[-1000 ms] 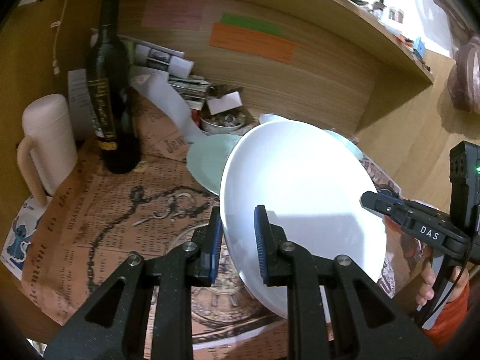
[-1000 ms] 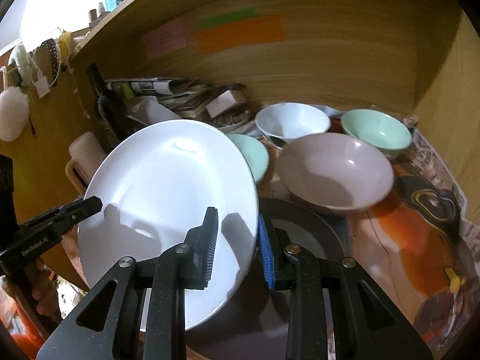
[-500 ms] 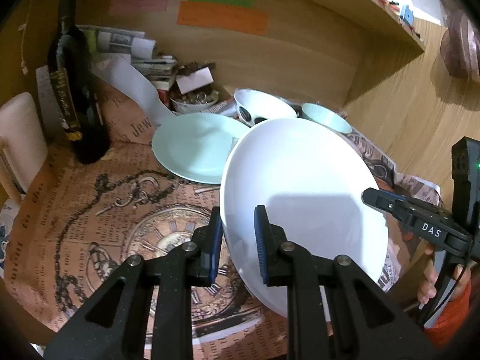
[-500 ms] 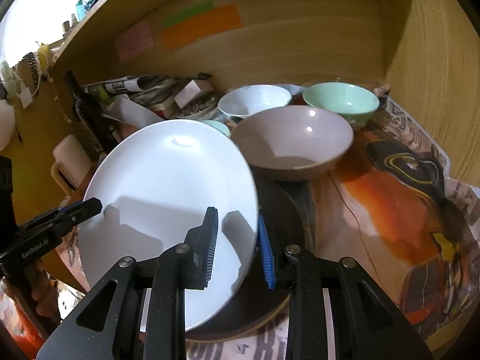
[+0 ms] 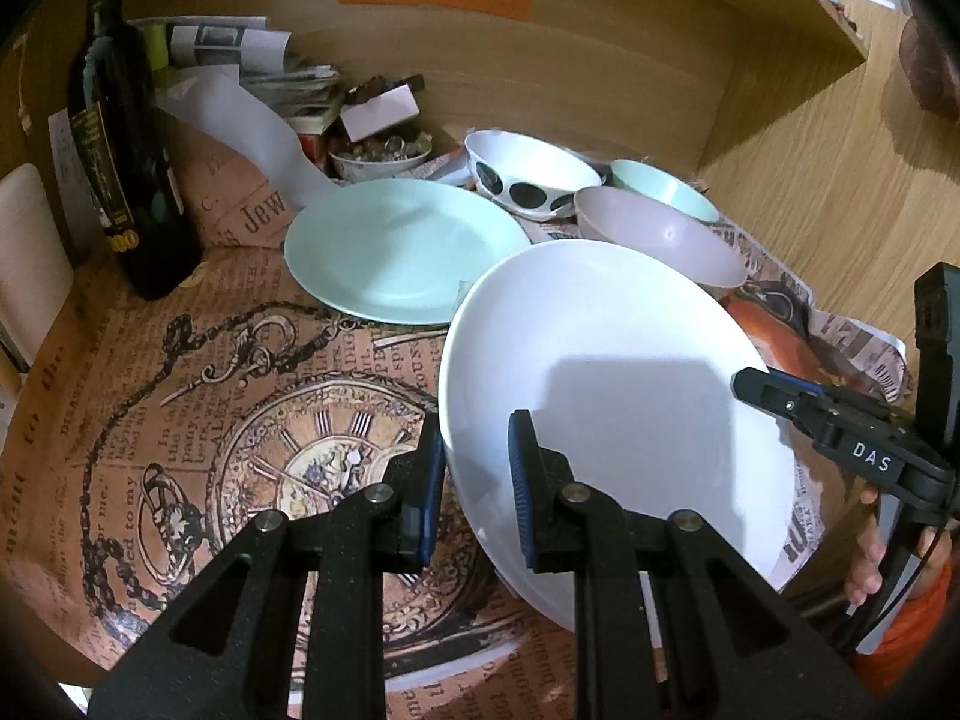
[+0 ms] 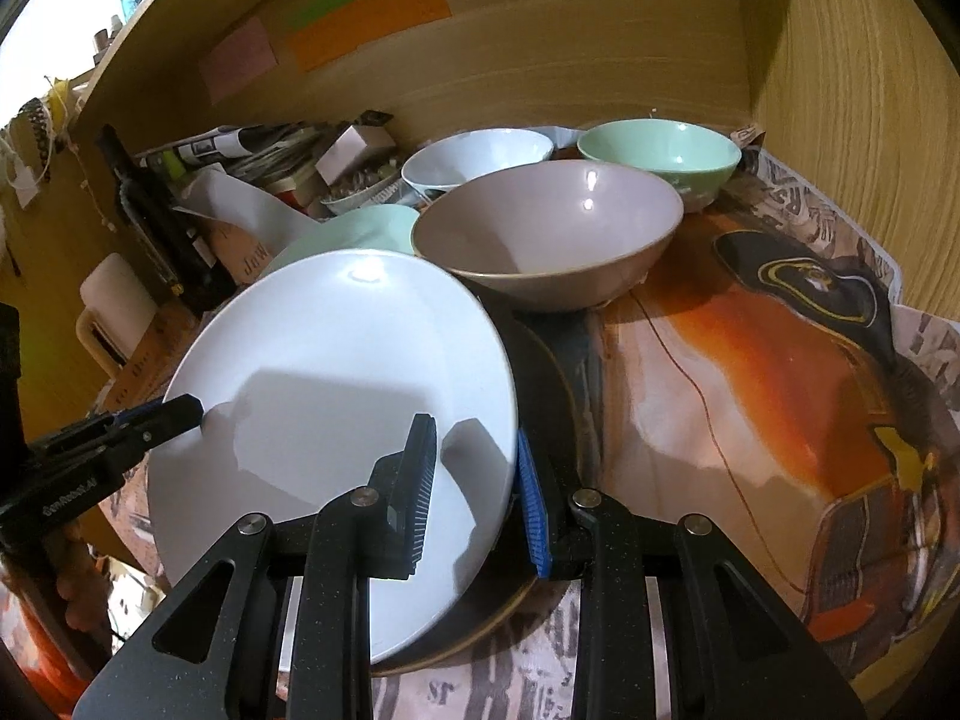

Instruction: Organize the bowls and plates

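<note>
A white plate [image 5: 612,372] is held between both grippers above the table. My left gripper [image 5: 474,480] is shut on its left rim, and my right gripper [image 6: 474,486] is shut on its right rim [image 6: 360,372]. A dark plate [image 6: 552,372] lies under it. A mint plate [image 5: 402,246] lies behind it to the left. Behind stand a pinkish bowl [image 6: 546,240], a white spotted bowl [image 5: 528,174] and a mint bowl [image 6: 660,153].
A dark wine bottle [image 5: 126,138] stands at the left with a cream mug [image 6: 114,306] beside it. Rolled papers and a small dish of oddments [image 5: 378,150] crowd the back. Wooden walls [image 6: 870,90] close in the back and right. Printed paper [image 5: 180,420] covers the table.
The white plate has come lower and flatter in both grippers. Both views have swung down and right, so the mint plate and bowls show more fully.
</note>
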The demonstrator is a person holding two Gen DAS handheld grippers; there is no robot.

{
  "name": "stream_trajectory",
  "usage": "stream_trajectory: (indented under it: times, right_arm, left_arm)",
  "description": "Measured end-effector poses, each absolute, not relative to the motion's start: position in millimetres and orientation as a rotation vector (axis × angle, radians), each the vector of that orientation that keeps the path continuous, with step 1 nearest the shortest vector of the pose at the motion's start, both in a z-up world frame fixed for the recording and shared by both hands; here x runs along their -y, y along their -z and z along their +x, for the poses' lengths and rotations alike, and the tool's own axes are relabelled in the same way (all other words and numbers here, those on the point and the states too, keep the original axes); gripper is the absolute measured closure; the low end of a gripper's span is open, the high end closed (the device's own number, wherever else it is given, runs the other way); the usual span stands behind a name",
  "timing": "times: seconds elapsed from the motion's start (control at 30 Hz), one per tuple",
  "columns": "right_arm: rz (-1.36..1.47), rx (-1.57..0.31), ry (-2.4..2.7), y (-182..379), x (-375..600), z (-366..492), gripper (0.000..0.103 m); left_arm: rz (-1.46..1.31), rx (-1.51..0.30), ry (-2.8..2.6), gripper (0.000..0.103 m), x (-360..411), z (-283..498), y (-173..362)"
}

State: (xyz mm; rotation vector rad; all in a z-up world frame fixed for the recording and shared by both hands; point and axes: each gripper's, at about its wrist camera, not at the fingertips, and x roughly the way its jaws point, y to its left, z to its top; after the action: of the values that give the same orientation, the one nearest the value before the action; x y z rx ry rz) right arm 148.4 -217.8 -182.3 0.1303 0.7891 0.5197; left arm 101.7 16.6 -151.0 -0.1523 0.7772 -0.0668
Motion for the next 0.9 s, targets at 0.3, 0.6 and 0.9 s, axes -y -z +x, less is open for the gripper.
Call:
stream_trajectory:
  times: [0.3, 0.6, 0.9]
  right_arm:
    - [0.102, -0.806, -0.503, 185.9, 217.3, 151.5, 0.078]
    - [0.099, -0.801, -0.499, 184.1, 219.8, 152.2, 0.079]
    - [0.048, -0.792, -0.495, 181.3, 217.7, 151.2, 0.078]
  left_arm:
    - [-0.153, -0.815, 0.083, 0.083, -13.5, 110.5, 161.1]
    - [-0.145, -0.83, 0.088, 0.078, -9.2, 118.5, 167.0]
    - [-0.107, -0.832, 0.11, 0.067, -2.2, 119.7, 169.6]
